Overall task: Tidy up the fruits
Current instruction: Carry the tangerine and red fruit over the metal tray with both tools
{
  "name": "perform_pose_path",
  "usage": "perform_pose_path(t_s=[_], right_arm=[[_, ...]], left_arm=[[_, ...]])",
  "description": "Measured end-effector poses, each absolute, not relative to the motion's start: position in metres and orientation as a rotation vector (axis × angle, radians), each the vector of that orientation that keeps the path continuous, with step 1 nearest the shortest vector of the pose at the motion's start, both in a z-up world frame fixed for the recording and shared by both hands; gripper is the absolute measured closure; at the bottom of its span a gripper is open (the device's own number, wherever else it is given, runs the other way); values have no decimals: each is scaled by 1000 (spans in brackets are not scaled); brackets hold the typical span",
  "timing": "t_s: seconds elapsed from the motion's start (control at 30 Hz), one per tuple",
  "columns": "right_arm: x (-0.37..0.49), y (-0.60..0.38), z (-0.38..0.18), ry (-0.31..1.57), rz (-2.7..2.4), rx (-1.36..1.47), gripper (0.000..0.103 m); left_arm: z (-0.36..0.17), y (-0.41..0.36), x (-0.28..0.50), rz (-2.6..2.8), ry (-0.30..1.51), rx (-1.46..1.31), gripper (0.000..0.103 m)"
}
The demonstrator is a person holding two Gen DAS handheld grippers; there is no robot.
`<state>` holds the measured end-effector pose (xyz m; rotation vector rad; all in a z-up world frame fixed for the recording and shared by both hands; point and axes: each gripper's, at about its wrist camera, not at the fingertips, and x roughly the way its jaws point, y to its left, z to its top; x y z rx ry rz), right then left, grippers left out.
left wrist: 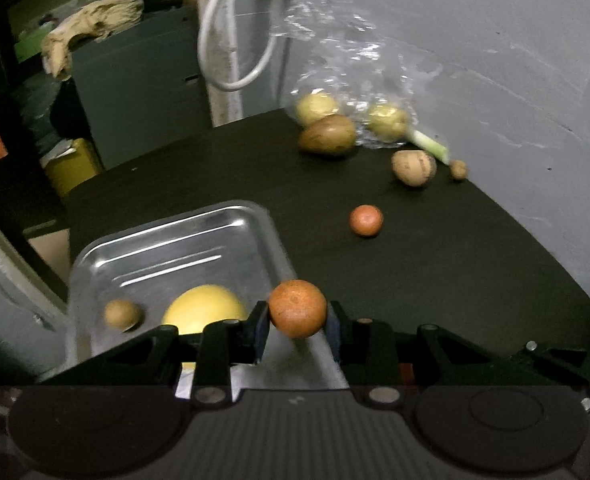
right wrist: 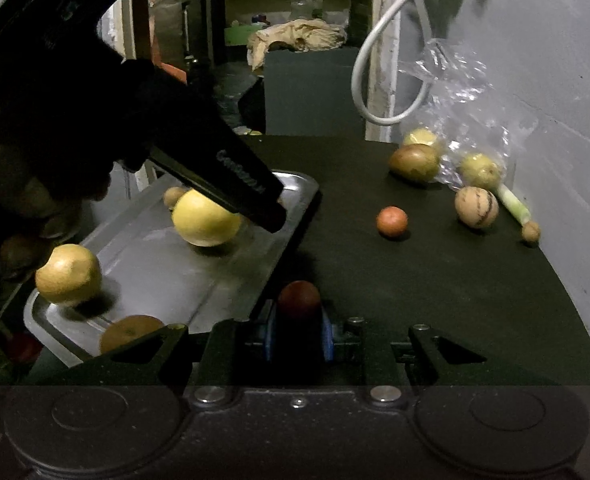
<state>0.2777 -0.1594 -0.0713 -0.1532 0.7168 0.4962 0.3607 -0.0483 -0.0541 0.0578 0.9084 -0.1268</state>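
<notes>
An orange (left wrist: 297, 308) sits pinched between the two fingers of the left tool (left wrist: 297, 320), held just above the near right corner of the metal tray (left wrist: 279, 240). The right tool (right wrist: 299, 320) is likewise clenched on a small dark reddish fruit (right wrist: 299, 298), poised over the counter (right wrist: 415, 300) just beside the tray's right rim; that fruit is in shadow and hard to identify.

Inside the tray already lie a large yellow fruit (left wrist: 205, 306) and a small brown one (left wrist: 122, 314). The right wrist view also shows a yellowish round fruit (right wrist: 69, 274) near the tray's front left and an orange-brown one (right wrist: 129, 332) at its near edge, partly hidden.

Well beyond the tray, loose on the counter, are a small orange (left wrist: 366, 221), a striped pale fruit (left wrist: 414, 167), a small brown nut-like piece (left wrist: 458, 169), and a brownish-green fruit (left wrist: 327, 135). Behind that one, two yellow-green fruits (left wrist: 387, 122) sit in or against a clear plastic bag (left wrist: 355, 52) by the wall, with a pale green stalk (left wrist: 429, 143) alongside.

By my reckoning the task is roughly halfway done: about four pieces are in the tray, two are in transit, and six or so remain to be gathered from the far side.
</notes>
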Motion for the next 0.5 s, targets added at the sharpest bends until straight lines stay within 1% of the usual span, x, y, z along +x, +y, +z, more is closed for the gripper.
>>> perform_pose_path(t_s=[0.5], right_arm=[[267,-114,-62,709,553,-185,79]], left_arm=[[-51,3,325,-73,928,8,70]])
